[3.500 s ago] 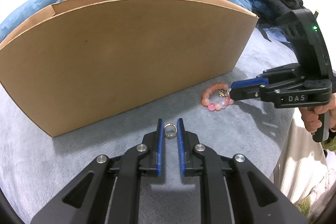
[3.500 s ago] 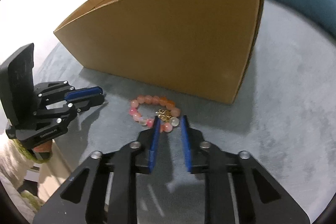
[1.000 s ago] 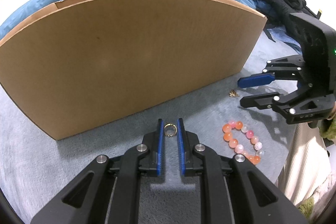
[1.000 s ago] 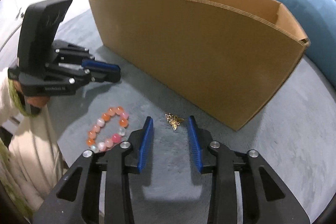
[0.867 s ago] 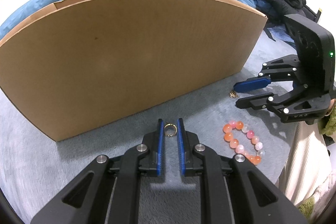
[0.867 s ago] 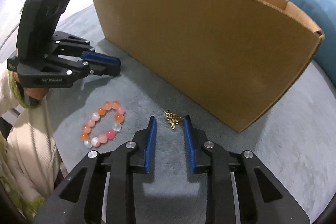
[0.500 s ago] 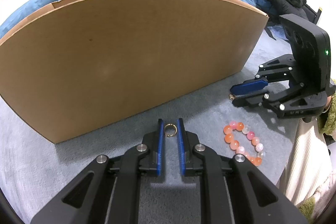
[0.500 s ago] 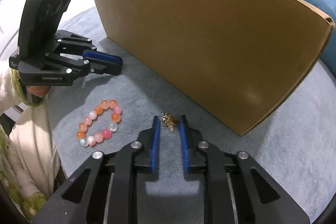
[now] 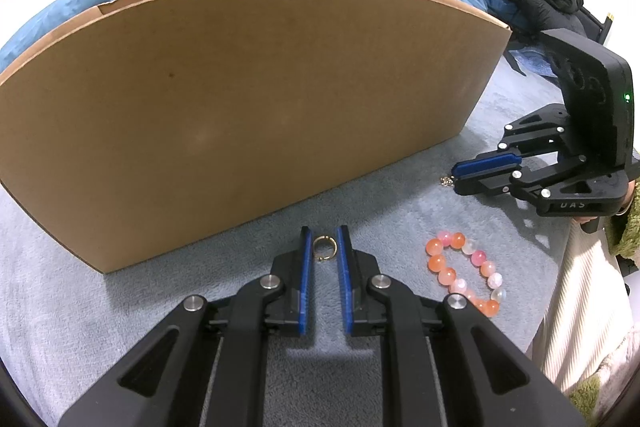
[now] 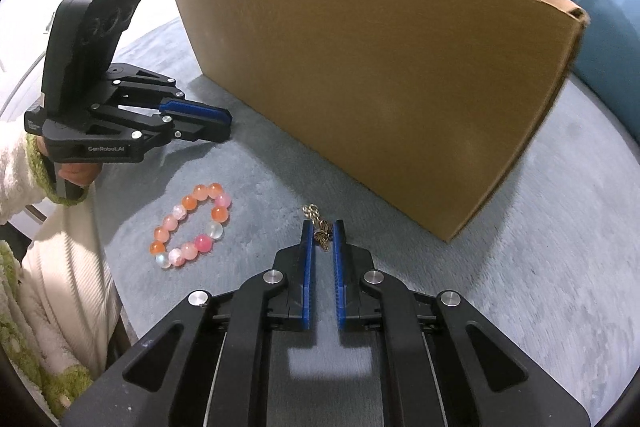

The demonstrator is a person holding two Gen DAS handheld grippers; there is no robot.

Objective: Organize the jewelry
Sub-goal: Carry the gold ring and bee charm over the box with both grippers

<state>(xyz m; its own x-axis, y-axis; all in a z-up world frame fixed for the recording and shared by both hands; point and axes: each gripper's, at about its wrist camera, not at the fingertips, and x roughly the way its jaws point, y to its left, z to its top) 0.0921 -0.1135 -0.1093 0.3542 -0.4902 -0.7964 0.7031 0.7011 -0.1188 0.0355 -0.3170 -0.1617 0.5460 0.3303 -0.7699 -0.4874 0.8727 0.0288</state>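
Gold things are pinched so they can be lifted: a small gold ring (image 9: 324,248) by the closed left claw (image 9: 324,251), a little gold butterfly charm (image 10: 322,235) by the right claw (image 10: 321,237), whose jaws have just been closing. Both are held low over the grey blanket (image 10: 520,259), beside the tall brown cardboard box (image 9: 256,107).

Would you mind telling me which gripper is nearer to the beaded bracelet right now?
Left, though only slightly. The left gripper, shut on the gold ring, sits just beside the beaded bracelet. The right gripper, shut on the butterfly charm, is a little farther off.
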